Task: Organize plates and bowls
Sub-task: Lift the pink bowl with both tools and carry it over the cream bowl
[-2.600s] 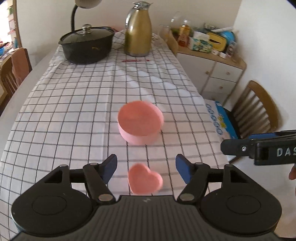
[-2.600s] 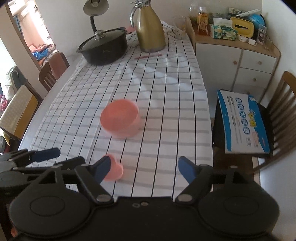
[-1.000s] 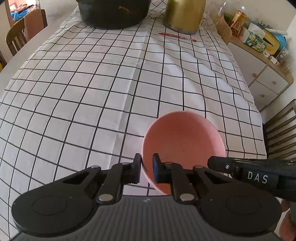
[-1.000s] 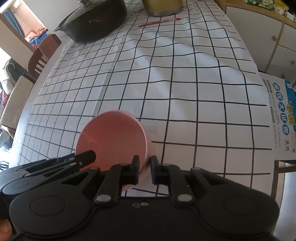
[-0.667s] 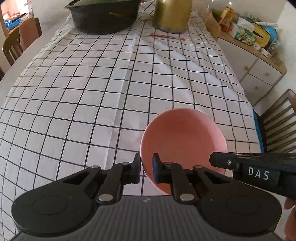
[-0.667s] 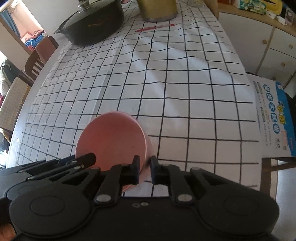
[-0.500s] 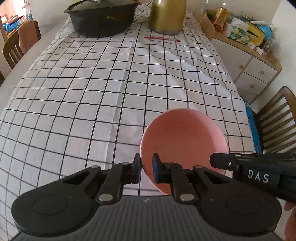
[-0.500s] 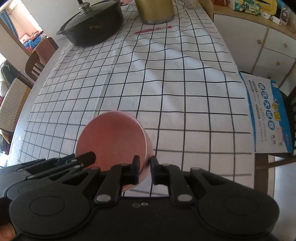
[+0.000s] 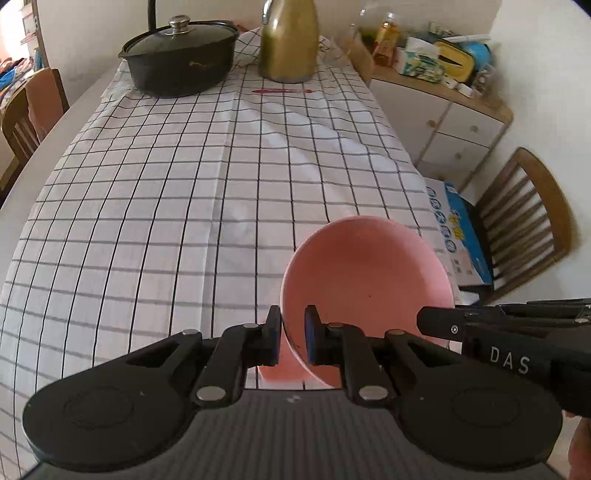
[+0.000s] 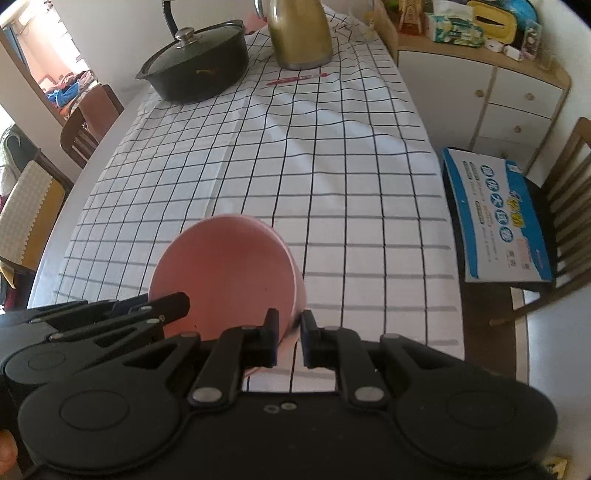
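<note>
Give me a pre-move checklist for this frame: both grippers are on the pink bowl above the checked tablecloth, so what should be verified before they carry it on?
1. Left gripper clamped on the pink bowl rim: ok, one finger inside the wall, one outside.
2. Right gripper clamped on the opposite rim: ok.
3. Bowl empty, nothing to spill while tilted: ok, only bare pink interior shows.
4. Small heart-shaped dish located: cannot tell; a pink patch shows under the bowl in the left wrist view, its shape hidden.
5. Tablecloth ahead free for set-down: ok; black pot, gold jug and red pen sit at the far end.
6. Bowl lifted clear of the cloth: cannot tell.
</note>
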Available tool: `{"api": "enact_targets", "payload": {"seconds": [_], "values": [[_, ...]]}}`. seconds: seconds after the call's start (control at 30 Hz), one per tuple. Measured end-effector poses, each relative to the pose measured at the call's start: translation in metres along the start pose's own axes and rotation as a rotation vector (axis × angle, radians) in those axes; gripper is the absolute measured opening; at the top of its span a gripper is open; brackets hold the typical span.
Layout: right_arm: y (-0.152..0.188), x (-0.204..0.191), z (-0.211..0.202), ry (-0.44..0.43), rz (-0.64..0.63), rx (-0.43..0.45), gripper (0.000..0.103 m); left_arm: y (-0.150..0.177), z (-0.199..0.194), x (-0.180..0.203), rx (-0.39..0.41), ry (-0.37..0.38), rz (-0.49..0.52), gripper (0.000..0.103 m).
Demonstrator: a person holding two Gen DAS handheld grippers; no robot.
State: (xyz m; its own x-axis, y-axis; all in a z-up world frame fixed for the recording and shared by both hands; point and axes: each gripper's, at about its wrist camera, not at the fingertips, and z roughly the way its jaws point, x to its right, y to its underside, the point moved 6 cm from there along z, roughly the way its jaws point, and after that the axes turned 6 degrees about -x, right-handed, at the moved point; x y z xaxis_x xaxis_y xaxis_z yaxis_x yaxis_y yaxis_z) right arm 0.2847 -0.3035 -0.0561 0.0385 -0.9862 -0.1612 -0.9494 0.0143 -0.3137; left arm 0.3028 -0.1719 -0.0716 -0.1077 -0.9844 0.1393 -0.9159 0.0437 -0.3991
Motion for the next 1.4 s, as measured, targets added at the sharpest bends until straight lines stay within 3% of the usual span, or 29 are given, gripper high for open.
{"api": "enact_targets", "payload": {"seconds": [0.4,0.9,1.4], "values": [[0.079,-0.002,-0.034,0.007,0.059,0.003,0.010,0.077,-0.034,0.014,-0.032,0.034,0.059,0.013],[0.163,0.002,-0.034,0.020,0.136,-0.037,0.011,0.150,-0.039,0.025,-0.070,0.047,0.148,0.013],[0.193,0.008,-0.016,0.043,0.157,-0.051,0.010,0.180,-0.023,0.031,-0.093,0.046,0.202,0.013]]}}
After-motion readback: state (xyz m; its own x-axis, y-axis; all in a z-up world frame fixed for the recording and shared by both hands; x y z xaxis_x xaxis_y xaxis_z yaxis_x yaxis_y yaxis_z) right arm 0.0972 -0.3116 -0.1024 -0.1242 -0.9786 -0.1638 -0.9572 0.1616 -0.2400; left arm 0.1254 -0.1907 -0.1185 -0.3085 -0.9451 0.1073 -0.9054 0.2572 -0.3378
